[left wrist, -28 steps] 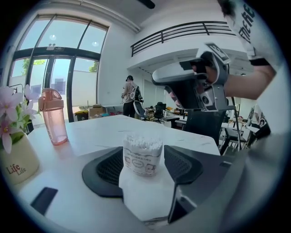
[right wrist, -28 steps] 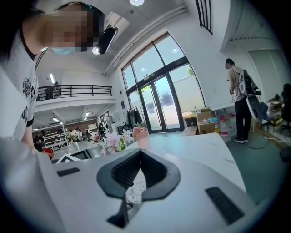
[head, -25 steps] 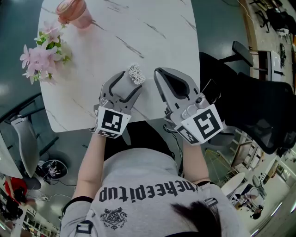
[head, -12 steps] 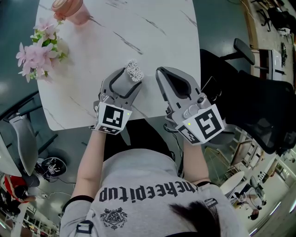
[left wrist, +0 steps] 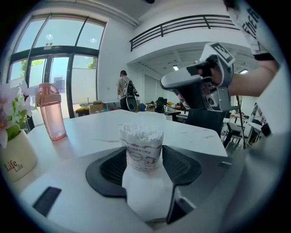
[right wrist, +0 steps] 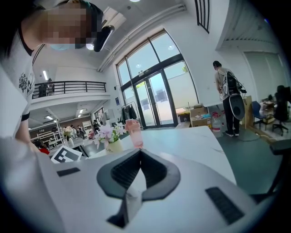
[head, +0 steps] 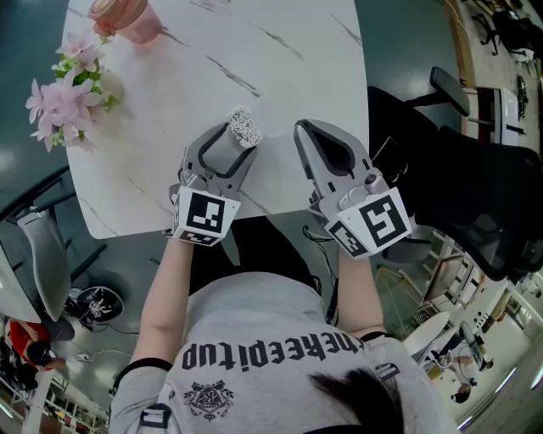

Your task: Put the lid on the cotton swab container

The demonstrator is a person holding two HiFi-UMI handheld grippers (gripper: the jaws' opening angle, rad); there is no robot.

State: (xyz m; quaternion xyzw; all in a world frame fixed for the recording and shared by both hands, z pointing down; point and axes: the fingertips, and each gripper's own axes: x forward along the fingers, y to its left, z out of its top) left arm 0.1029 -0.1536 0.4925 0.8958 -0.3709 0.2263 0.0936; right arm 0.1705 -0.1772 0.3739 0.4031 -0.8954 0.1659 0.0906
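Observation:
The cotton swab container, a small clear tub packed with white swabs, stands without a lid on the white marble table. My left gripper reaches around it. Its jaws are closing, the container is between the tips, and the pads sit close beside its sides without visibly squeezing it. My right gripper hovers just to the right, near the table's front edge. It is shut, its tips touch, and I see nothing between them. No lid shows in any view.
A pink drinking bottle and a pot of pink flowers stand at the table's far left. A black chair is beyond the table's right edge. A person stands far off by the windows.
The left jaws have drawn in slightly around the container. The right gripper has drifted a little to the right. The container has stayed where it was.

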